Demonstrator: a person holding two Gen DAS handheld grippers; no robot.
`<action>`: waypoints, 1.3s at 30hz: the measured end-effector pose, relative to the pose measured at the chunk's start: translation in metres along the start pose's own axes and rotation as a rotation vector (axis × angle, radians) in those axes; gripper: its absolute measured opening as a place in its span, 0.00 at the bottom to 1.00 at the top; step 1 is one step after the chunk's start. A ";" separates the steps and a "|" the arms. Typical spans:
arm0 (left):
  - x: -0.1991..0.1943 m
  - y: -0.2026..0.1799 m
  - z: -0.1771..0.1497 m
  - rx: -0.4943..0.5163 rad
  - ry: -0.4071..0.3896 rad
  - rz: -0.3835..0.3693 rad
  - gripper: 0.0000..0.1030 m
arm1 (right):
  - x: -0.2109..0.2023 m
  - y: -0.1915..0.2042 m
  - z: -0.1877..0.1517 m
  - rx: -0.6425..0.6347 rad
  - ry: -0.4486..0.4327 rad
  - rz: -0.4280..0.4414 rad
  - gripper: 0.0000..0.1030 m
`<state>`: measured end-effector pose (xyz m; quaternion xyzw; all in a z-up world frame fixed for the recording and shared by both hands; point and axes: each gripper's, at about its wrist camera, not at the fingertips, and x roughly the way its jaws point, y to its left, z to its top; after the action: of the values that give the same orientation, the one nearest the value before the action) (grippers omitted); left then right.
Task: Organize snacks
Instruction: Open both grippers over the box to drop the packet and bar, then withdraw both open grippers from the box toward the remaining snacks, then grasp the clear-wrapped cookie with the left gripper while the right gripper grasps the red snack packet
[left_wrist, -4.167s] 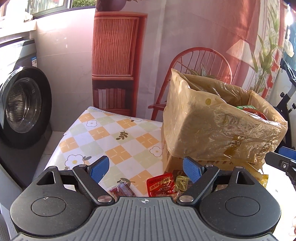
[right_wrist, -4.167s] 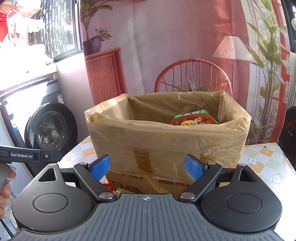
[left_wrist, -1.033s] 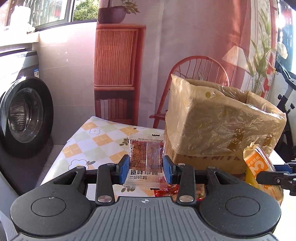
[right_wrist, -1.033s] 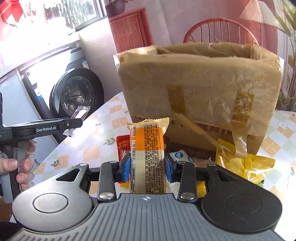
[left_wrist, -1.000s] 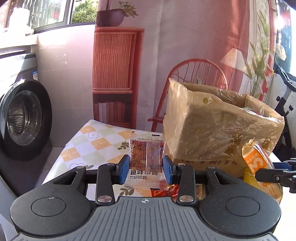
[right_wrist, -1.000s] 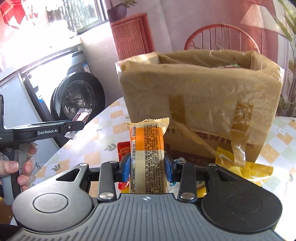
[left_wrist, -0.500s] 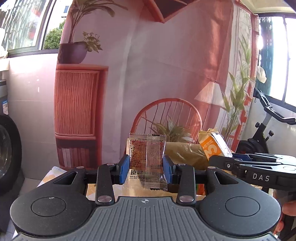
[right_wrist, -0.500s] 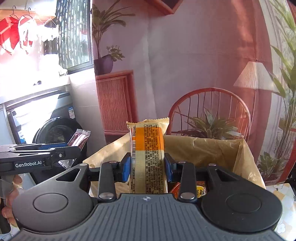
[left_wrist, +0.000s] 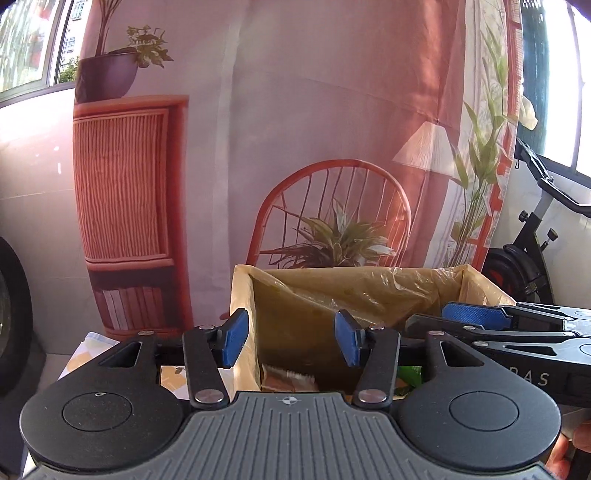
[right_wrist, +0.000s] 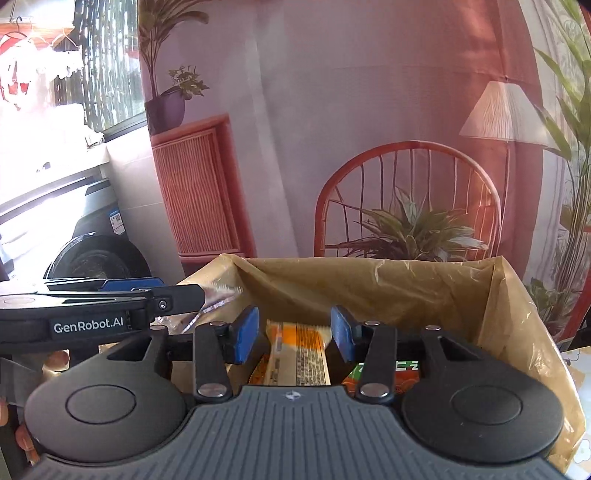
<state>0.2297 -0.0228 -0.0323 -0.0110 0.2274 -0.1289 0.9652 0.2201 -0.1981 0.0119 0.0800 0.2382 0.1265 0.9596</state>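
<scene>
A cardboard box lined with a tan plastic bag (left_wrist: 354, 291) (right_wrist: 369, 288) stands in front of both grippers. My left gripper (left_wrist: 291, 341) is open and empty above the box's left end; a small clear packet (left_wrist: 290, 380) lies inside below it. My right gripper (right_wrist: 293, 332) is open above the box; the orange snack bar (right_wrist: 299, 358) lies in the box just below its blue pads. A green and red packet (right_wrist: 391, 373) lies beside it. Each gripper shows side-on in the other's view: the right one (left_wrist: 476, 317), the left one (right_wrist: 155, 291).
The checkered tablecloth (left_wrist: 92, 347) shows left of the box. A washing machine (right_wrist: 96, 254) stands at the left, an exercise bike (left_wrist: 532, 236) at the right. A printed backdrop with a chair (right_wrist: 406, 206) hangs behind the box.
Both grippers have opened over the box. The clear packet has dropped from the left gripper and the orange bar from the right one; both now lie inside the box.
</scene>
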 end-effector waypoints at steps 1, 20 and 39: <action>-0.003 0.003 0.000 -0.004 0.001 -0.004 0.53 | -0.004 0.000 0.000 0.008 -0.003 0.004 0.49; -0.095 0.080 -0.073 -0.019 0.138 0.031 0.53 | -0.068 0.052 -0.066 0.078 0.008 0.051 0.50; -0.079 0.091 -0.140 -0.027 0.240 0.057 0.53 | 0.009 0.101 -0.174 -0.032 0.444 0.116 0.57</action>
<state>0.1218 0.0900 -0.1301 -0.0019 0.3431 -0.0988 0.9341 0.1246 -0.0832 -0.1225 0.0487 0.4367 0.1997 0.8758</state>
